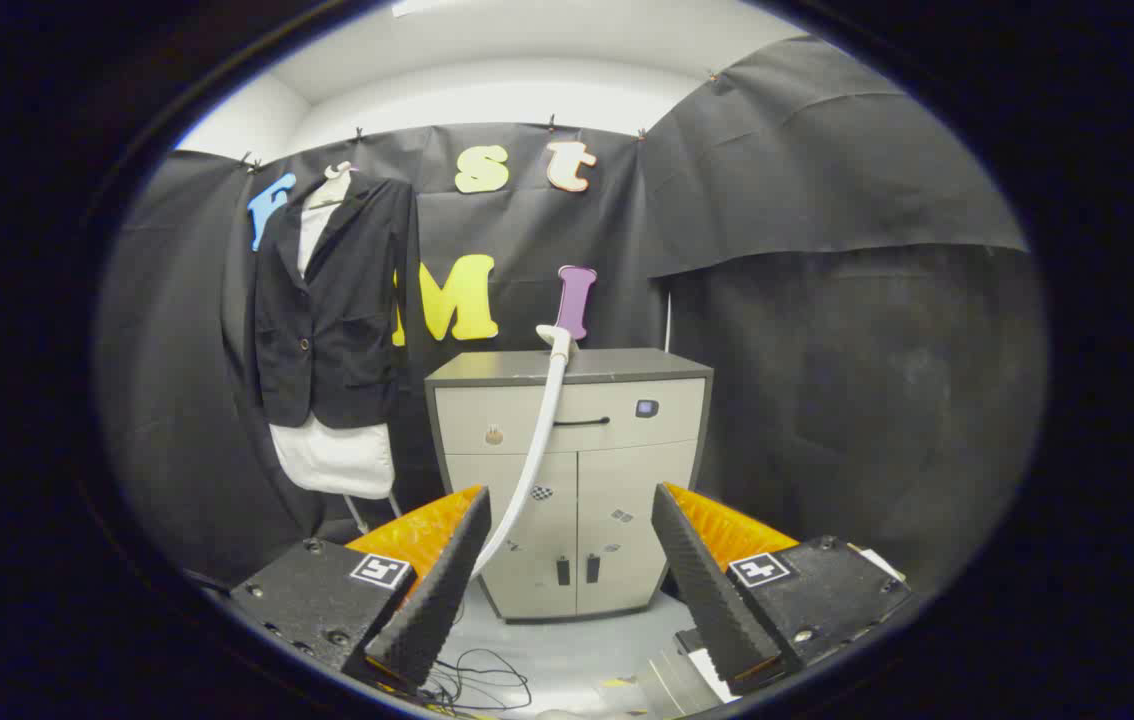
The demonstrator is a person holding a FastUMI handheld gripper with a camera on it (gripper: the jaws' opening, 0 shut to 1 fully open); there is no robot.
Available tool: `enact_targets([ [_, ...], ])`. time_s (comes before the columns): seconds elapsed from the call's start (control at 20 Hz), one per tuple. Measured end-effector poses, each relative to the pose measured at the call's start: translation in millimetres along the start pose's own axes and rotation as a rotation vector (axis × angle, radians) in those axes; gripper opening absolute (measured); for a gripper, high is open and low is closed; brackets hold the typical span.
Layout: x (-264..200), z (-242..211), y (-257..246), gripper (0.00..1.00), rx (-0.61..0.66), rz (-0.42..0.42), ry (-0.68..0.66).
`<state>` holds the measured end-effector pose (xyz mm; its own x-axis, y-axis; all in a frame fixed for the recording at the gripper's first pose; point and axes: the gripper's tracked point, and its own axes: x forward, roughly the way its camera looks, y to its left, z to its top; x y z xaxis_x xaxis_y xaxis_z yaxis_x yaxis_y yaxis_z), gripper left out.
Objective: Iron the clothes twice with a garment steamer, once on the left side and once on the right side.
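Gripper (572,500): fingers spread wide apart, nothing between them, pointed toward the back of the booth and well short of everything there.

Garment steamer head (557,338): white, lying on the top of the cabinet (627,440), at the top's middle near the front edge. Its white hose (539,455) runs down over the cabinet front, curves toward the left finger (442,570) and passes behind that finger's tip.

Cabinet: grey top, pale front, one drawer with a dark handle above two doors. It stands against the black cloth wall, straight ahead beyond the fingers.

Clothes: a dark blazer (327,310) over a white garment (332,458), hung on a hanger (337,178) at the wall, left of the cabinet and higher than its top. White hem shows below the blazer. Blazer hangs just beside the cabinet's left edge; contact cannot be judged.

Floor: thin dark cables (482,685) lie loose on the pale floor between the finger bases.
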<state>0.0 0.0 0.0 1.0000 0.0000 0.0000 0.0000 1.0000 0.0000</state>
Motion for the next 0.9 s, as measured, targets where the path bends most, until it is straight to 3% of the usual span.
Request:
enact_targets([
  [0.9, 12.9, 19.2, 4.2, 1.0, 0.013, -0.052, 0.008],
])
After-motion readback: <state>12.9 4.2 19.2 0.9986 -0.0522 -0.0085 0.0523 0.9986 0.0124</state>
